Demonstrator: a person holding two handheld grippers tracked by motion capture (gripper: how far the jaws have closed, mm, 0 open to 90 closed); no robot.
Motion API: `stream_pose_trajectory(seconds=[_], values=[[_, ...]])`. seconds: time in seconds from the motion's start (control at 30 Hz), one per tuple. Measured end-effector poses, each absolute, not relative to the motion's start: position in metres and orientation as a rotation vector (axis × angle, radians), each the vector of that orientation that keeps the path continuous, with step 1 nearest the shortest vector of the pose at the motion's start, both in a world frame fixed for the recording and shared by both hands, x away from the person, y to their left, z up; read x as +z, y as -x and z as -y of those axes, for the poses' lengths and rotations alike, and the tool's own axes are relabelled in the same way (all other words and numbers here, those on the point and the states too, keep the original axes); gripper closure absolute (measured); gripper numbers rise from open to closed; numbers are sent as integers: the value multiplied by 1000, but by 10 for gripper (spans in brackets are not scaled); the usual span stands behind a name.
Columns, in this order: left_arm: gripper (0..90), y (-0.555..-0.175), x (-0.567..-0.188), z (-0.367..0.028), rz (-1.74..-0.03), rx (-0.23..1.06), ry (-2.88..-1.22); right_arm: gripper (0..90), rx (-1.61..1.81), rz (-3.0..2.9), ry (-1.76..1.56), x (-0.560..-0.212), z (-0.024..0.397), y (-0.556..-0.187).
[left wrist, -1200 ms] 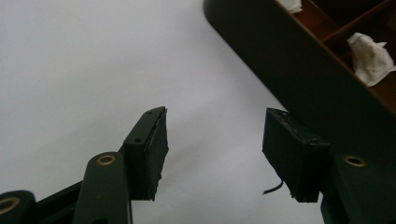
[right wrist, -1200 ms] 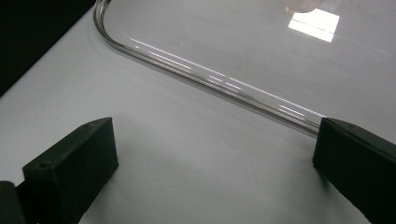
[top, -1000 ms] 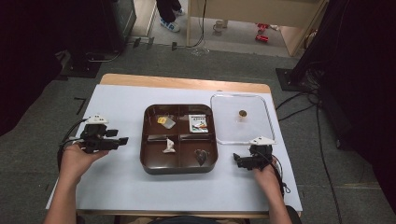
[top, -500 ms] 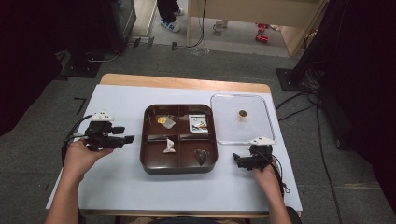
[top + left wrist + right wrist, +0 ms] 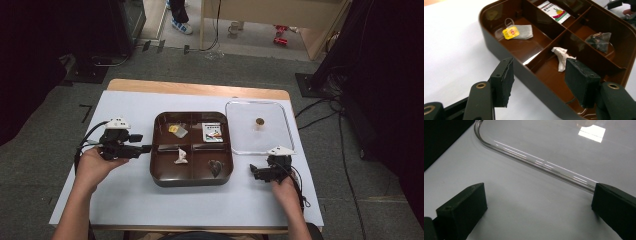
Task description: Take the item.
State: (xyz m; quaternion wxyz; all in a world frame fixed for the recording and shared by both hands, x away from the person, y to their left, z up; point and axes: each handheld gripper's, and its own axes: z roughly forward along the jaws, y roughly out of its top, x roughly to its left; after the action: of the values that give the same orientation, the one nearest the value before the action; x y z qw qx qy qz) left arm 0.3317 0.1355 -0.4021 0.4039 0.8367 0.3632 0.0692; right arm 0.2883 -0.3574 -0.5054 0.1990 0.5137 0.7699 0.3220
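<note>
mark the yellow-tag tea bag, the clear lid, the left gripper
yellow-tag tea bag [image 5: 511, 32]: left gripper view, on its yellow tag.
clear lid [image 5: 243, 141]: high view, bare near-left part.
left gripper [image 5: 148, 148]: high view, midway between its fingertips.

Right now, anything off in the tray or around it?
One thing: the left gripper pad looks frayed along its inner edge. Brown tray sits square, and the clear lid lies flat beside it.
</note>
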Motion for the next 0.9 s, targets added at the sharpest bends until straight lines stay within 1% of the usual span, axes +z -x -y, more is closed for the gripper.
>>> stream_pose_trajectory(seconds=[0.43, 0.9], values=[[426, -329, -400, -105, -802, 159, -2130, 0, 901, -2153, -1436, -505, 357, -288], [423, -331, -416, -78, -741, 139, -2179, 0, 900, -2153, -1436, -505, 357, -288]])
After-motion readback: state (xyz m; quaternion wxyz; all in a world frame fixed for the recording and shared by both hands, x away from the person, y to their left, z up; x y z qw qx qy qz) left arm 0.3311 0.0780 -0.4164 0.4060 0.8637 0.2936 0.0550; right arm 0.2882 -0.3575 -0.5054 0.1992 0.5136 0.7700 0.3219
